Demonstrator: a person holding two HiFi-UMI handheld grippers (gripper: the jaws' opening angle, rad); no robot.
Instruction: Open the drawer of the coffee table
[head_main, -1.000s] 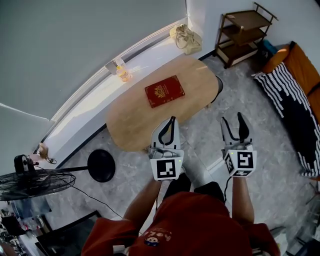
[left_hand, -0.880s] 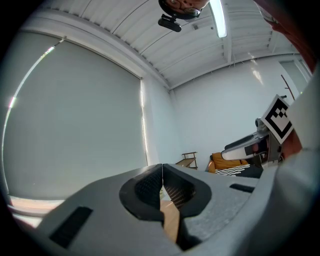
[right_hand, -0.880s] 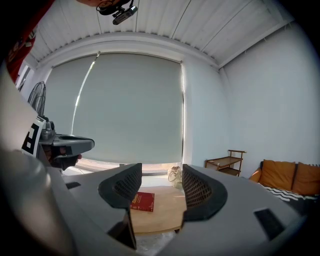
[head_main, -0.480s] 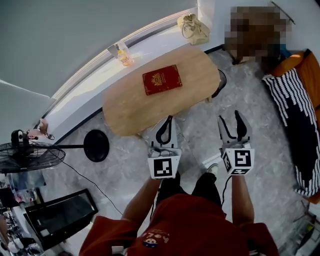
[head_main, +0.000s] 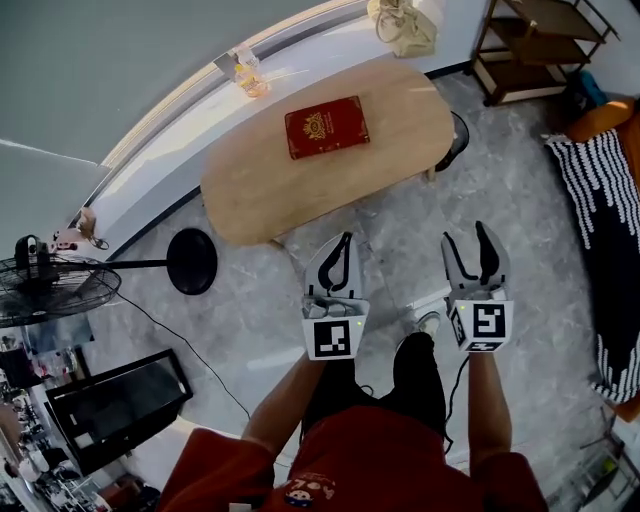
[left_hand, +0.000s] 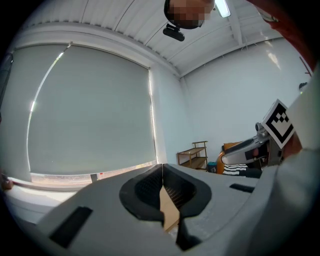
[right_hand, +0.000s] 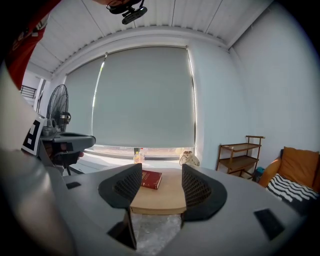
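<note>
Grey marbled floor (head_main: 540, 260) runs up to a window with a grey roller blind (right_hand: 145, 95). One oval light-wood coffee table (head_main: 260, 190) sits upper centre and bears one red hardback book (head_main: 326, 127). One dark wooden shelf unit (head_main: 535, 45) stands upper right, and one black fan (head_main: 50, 295) at the left edge. The left gripper (head_main: 345, 240) has its jaws closed together with nothing in them. The right gripper (head_main: 465, 236) has its jaws apart and empty. Both are well apart from the table.

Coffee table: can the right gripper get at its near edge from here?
Probably yes. The right gripper points at the coffee table with its jaws apart, and only bare floor lies between the two. It is not at the edge yet, so it would have to move in first.
</note>
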